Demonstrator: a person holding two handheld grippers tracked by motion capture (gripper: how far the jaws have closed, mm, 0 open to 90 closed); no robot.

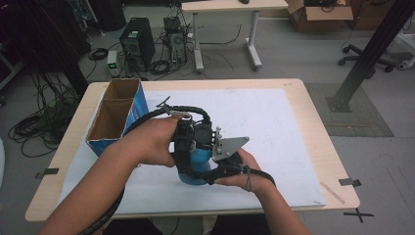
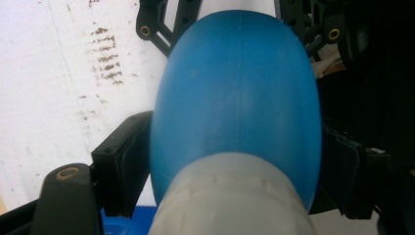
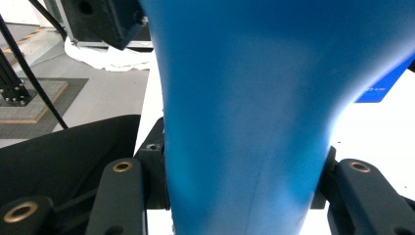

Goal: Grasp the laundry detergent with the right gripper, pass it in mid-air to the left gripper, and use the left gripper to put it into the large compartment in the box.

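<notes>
Both grippers had the smooth blue plastic bottle (image 1: 198, 166): right gripper (image 1: 222, 164) jaws clamped its body, left gripper (image 1: 188, 147) jaws hugged its rounded shoulder by the whitish cap (image 2: 230, 196).

Both grippers, left gripper (image 1: 188, 147) and right gripper (image 1: 222, 164), meet mid-table, jaws clamped.

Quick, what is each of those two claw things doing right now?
Left gripper: jaws either side of the blue bottle near its white cap, apparently pressing.
Right gripper: closed on the bottle's body.
</notes>
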